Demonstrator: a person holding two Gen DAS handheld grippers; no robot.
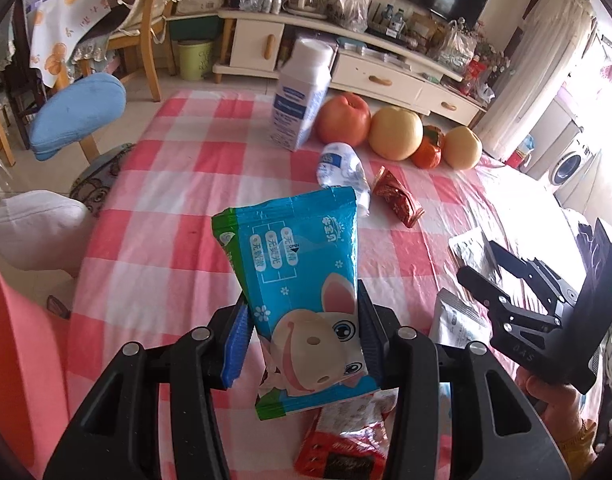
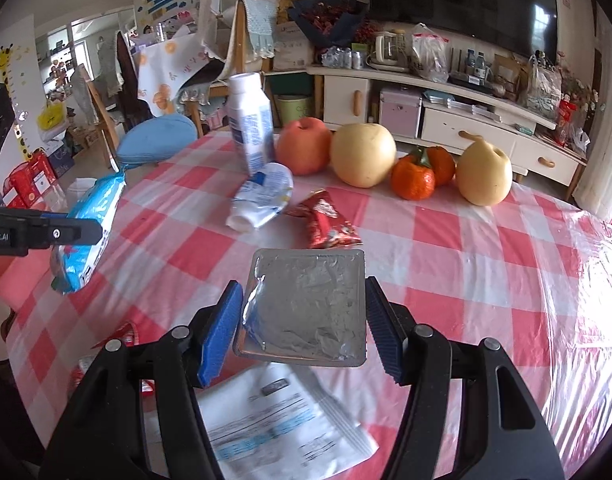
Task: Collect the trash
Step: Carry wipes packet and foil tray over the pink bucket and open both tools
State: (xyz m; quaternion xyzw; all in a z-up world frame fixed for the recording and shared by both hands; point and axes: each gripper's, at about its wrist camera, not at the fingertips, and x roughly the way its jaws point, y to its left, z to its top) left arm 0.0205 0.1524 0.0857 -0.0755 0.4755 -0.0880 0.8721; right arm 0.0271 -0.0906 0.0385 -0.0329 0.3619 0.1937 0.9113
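The left claw point(image 1: 306, 340) is closed on a blue snack wrapper point(image 1: 302, 276), which is pinched across its lower half and held clear above the bench point(image 1: 178, 184). The right claw point(image 2: 304, 328) is closed on a flattened silver foil pouch point(image 2: 306, 304), gripped by its two side edges and likewise held off the checked cloth.

Both pieces are judged to be empty, very light and limp. The film is slick, so a pinch across a wide flat span, as seen here, is better than one at a corner, where the wrapper would fold and slide out. The foil pouch looks slightly stiffer and is likely to keep its shape.

Trash remaining on the bench includes a crushed white and blue pouch point(image 2: 262, 196), a red wrapper point(image 2: 325, 222) just beside it, and a white printed packet point(image 2: 282, 420) below the right claw. An upright milk carton point(image 2: 250, 120) stands near an apple point(image 2: 304, 146), pears and oranges, which are probably not to be collected.
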